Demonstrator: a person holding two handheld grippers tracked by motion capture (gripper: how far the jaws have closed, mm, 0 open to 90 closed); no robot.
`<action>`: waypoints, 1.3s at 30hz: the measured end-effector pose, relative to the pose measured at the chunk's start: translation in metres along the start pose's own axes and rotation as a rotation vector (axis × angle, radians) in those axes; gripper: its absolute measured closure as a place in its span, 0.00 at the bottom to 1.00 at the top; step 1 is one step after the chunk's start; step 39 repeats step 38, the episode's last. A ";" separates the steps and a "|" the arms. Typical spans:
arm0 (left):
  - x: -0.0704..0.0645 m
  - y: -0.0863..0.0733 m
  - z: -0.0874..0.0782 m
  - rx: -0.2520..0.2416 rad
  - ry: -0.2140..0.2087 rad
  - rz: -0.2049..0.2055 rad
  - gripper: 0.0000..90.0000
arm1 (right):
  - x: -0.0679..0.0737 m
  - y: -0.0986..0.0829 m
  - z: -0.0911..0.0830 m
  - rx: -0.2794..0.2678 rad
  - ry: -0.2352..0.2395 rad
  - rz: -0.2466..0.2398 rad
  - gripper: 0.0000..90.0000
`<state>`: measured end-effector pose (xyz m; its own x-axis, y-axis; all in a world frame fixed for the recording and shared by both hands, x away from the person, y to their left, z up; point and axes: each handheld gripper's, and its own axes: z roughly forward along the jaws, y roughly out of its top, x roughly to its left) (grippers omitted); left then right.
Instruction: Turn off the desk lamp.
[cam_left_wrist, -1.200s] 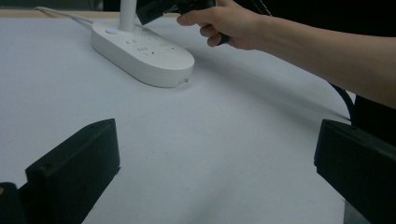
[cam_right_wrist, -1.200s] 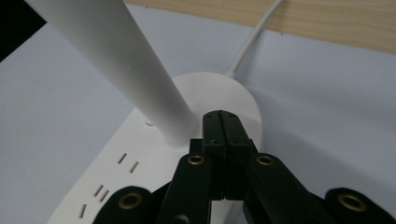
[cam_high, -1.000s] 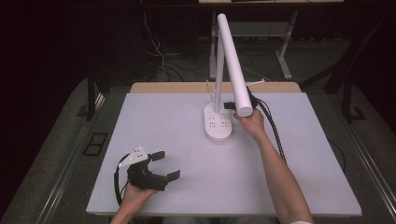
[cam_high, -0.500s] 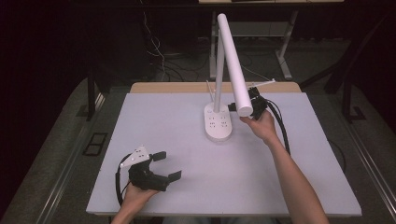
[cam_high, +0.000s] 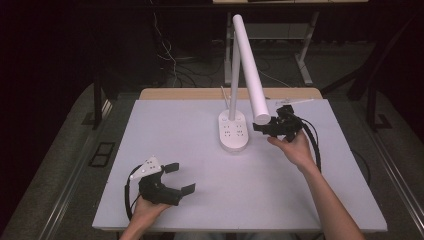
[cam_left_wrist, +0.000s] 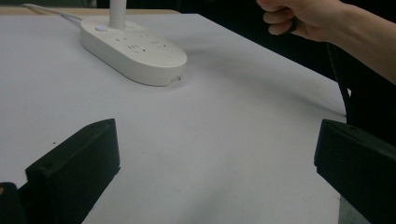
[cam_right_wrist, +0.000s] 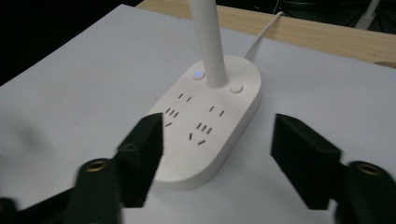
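Observation:
A white desk lamp stands at the back middle of the table, with an oval base (cam_high: 233, 132) carrying sockets, an upright pole (cam_high: 233, 75) and a long tube head (cam_high: 250, 70) slanting forward. My right gripper (cam_high: 261, 126) hovers open just right of the base, under the tip of the tube head, its jaws pointing at the base (cam_right_wrist: 205, 126). A blue-lit button (cam_right_wrist: 199, 74) and a plain button (cam_right_wrist: 236, 87) sit beside the pole. My left gripper (cam_high: 180, 178) rests open near the front left edge, empty, facing the base (cam_left_wrist: 133, 49) from far off.
A white sheet (cam_high: 200, 150) covers the table, with a wooden strip (cam_high: 200, 93) showing along its back edge. The lamp's white cable (cam_right_wrist: 261, 32) runs off behind the base. The person's right hand (cam_left_wrist: 303, 18) holds the right gripper above the table.
The right gripper has drawn back to the right, away from the lamp base and out from behind the tube head. The left gripper has stayed put.

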<state>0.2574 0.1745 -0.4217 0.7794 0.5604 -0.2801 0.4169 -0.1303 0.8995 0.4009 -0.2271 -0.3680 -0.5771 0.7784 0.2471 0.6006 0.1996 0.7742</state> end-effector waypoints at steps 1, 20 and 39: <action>0.000 0.000 0.000 0.000 0.000 -0.001 0.00 | 0.000 -0.003 -0.004 -0.008 0.013 0.003 0.25; -0.002 0.000 0.000 0.000 0.004 0.000 0.00 | 0.025 -0.061 -0.067 -0.042 0.080 -0.012 0.01; -0.001 0.000 0.001 0.007 0.009 0.004 0.00 | 0.027 -0.146 -0.100 -0.077 0.022 0.066 0.01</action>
